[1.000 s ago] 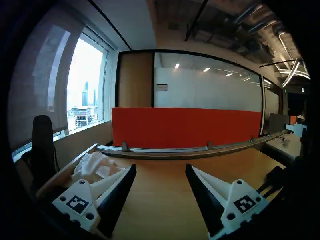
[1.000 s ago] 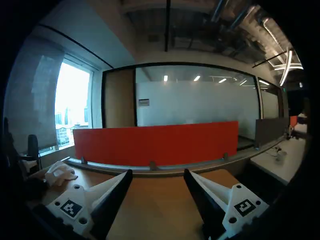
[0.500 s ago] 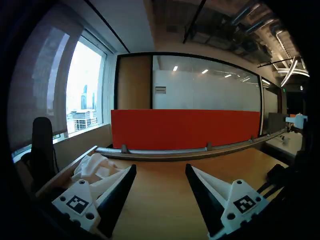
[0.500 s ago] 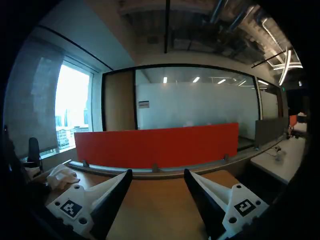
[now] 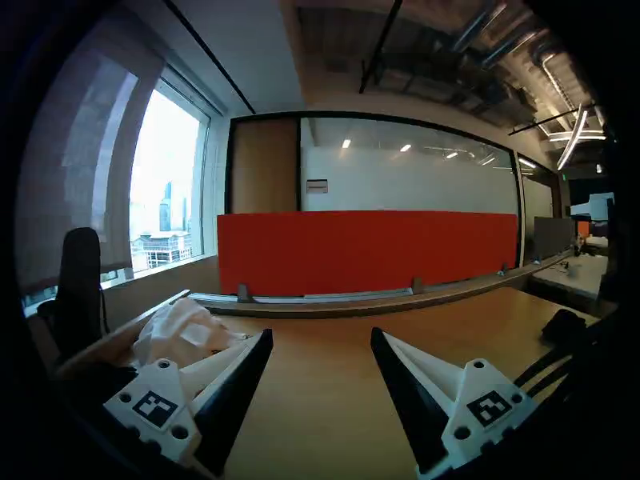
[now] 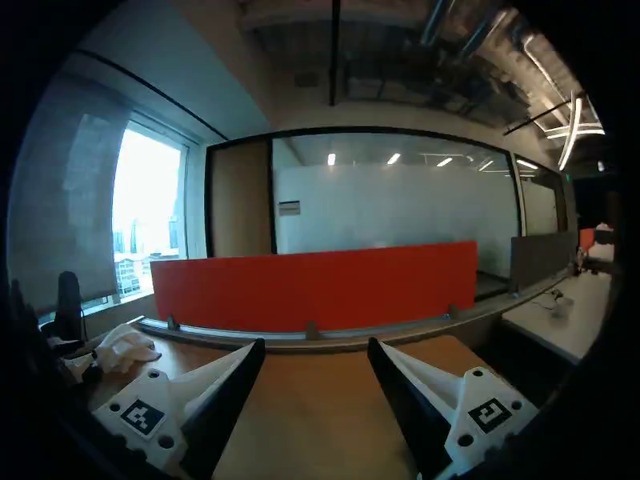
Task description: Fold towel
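Note:
A crumpled white towel [image 5: 180, 332] lies in a heap on the wooden desk [image 5: 320, 384] at the left of the left gripper view, just beyond the left finger. My left gripper [image 5: 320, 340] is open with nothing between its fingers. In the right gripper view the same towel [image 6: 124, 348] sits far off at the left edge of the desk [image 6: 312, 408]. My right gripper [image 6: 316, 348] is open and holds nothing, well to the right of the towel.
An orange divider panel [image 5: 368, 252] with a metal rail stands along the desk's back edge. A dark chair back [image 5: 80, 292] rises at the left by the window. A black object [image 5: 564, 326] lies at the desk's right side. Another desk [image 6: 564, 316] stands to the right.
The left gripper view has dropped slightly, so the towel now sits lower and closer to the left finger. The right gripper view has barely shifted. Both grippers stay open.

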